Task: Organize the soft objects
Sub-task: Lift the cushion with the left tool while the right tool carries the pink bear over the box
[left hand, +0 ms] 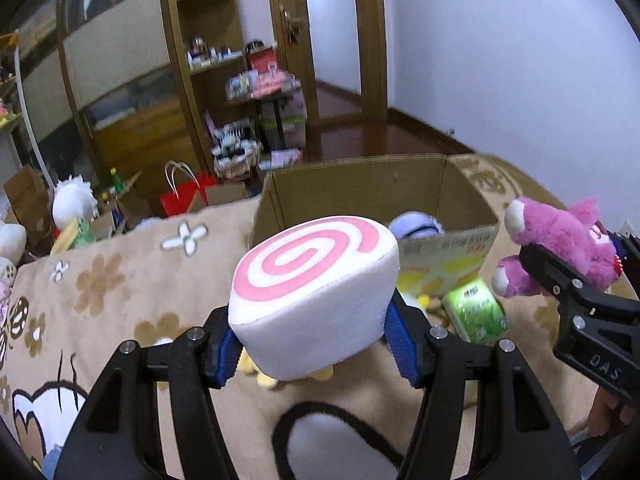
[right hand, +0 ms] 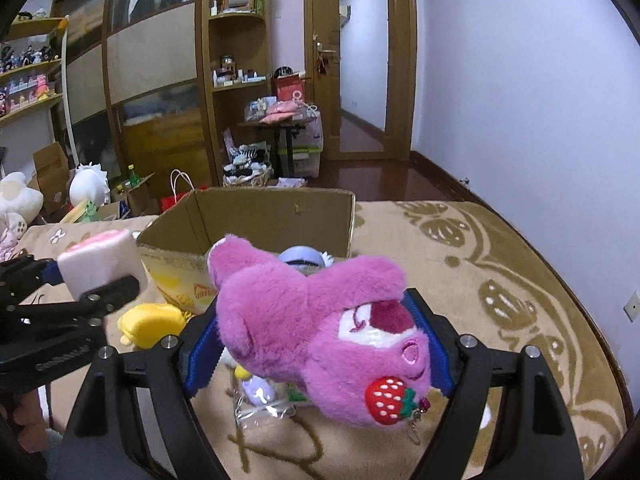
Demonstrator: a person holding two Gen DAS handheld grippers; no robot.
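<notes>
My left gripper (left hand: 316, 348) is shut on a white plush roll with a pink spiral (left hand: 316, 288), held above the blanket just in front of the open cardboard box (left hand: 360, 188). It also shows in the right wrist view (right hand: 100, 264). My right gripper (right hand: 320, 344) is shut on a pink plush bear with a strawberry (right hand: 320, 328), held near the box's front right; the bear also shows in the left wrist view (left hand: 560, 248). A pale blue plush (left hand: 416, 226) lies inside the box.
A green tissue pack (left hand: 476, 312) and a yellow plush (right hand: 154, 322) lie on the beige blanket (left hand: 120, 292) before the box. A clear packet (right hand: 260, 400) lies under the right gripper. Shelves, bags and more plush toys stand at the left behind the bed.
</notes>
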